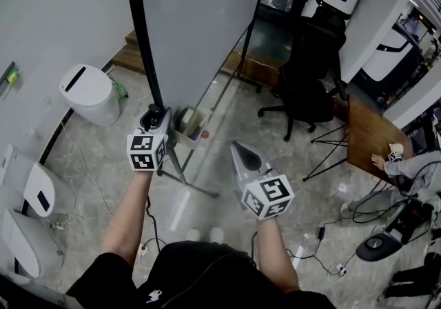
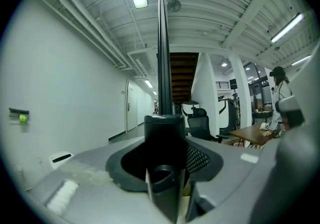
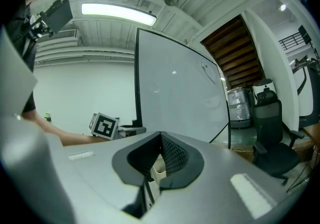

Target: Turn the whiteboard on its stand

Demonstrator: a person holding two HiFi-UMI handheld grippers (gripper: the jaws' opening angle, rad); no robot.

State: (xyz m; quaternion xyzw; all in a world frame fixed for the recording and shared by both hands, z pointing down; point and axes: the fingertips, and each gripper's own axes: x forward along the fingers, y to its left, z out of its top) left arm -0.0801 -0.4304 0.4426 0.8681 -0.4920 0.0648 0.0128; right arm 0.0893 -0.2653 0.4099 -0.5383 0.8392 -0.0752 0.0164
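Note:
The whiteboard (image 1: 200, 18) stands upright on its wheeled stand, and I look down along its black side frame (image 1: 141, 32). My left gripper (image 1: 157, 116) is shut on the lower part of that frame. In the left gripper view the black frame bar (image 2: 161, 58) rises straight up from between the jaws of the left gripper (image 2: 165, 123). My right gripper (image 1: 242, 151) hovers free in front of the board, to the right of the left one, jaws together and holding nothing. The right gripper view shows the board face (image 3: 180, 93) beyond the closed right gripper (image 3: 161, 135).
The stand's leg (image 1: 186, 176) runs along the floor under my hands, and a pen tray (image 1: 189, 125) sits at the board's bottom edge. A white bin (image 1: 89, 94) stands left, a black office chair (image 1: 303, 87) and wooden table (image 1: 368, 138) right. Cables (image 1: 324, 245) lie on the floor.

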